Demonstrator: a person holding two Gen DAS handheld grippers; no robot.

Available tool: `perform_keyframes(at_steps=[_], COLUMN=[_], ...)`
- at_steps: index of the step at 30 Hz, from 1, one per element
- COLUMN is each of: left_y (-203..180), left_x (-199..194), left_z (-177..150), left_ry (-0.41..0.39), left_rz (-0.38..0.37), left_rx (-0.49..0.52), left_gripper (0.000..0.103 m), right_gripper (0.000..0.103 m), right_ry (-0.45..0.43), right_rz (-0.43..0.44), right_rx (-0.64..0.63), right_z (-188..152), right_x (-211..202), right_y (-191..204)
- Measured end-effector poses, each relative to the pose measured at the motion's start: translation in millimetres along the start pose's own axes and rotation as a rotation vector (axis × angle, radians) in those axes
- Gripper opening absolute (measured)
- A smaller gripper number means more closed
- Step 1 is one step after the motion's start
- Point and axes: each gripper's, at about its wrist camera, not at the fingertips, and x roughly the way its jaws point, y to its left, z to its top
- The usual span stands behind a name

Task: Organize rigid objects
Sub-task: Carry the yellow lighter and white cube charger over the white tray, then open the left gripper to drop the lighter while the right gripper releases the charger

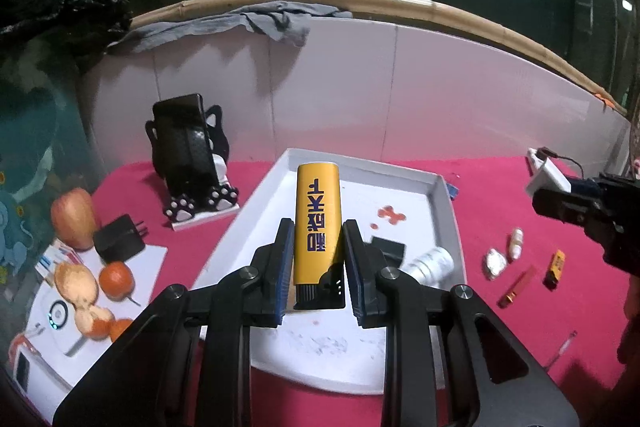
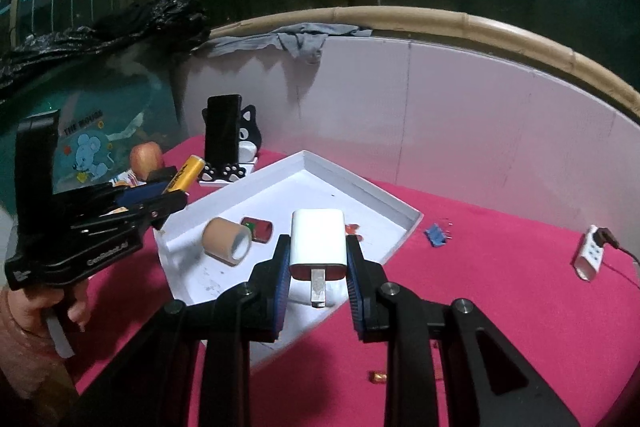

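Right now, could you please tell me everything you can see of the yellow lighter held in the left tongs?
The yellow plastic lighter is a slim rounded-edge block with dark blue printed characters running along its face and a black ribbed cap at the near end. It is held clear of the surface, above the white shallow tray, long axis pointing away from the camera. The left tongs are shut on its lower part, blue pads pressing both sides. Nothing else touches it. The right-wrist view confirms it is held aloft.

tape roll (image 2: 227, 239) in tray (image 2: 362, 183), phone stand (image 2: 234, 151) behind
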Motion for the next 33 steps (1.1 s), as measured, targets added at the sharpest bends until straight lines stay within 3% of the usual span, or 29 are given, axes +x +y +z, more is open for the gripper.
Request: perform_keyframes(at_steps=[10, 23, 33], left_y=[21, 8, 14], left_x=[57, 118, 128], left_z=[36, 20, 11], left_ry=[0.042, 0.13, 0.161], left_rz=[0.02, 0.026, 0.054], left_rx=[-0.037, -0.053, -0.072], left_gripper=[0.024, 0.024, 0.024], right_gripper=[0.025, 0.025, 0.025], right_ry=[0.048, 0.193, 0.205], right_rz=[0.016, -0.04, -0.052], right_rx=[0.073, 0.156, 0.108], right_z=[20, -1, -8], right_x=[45, 122, 138], right_y=[1, -19, -5])
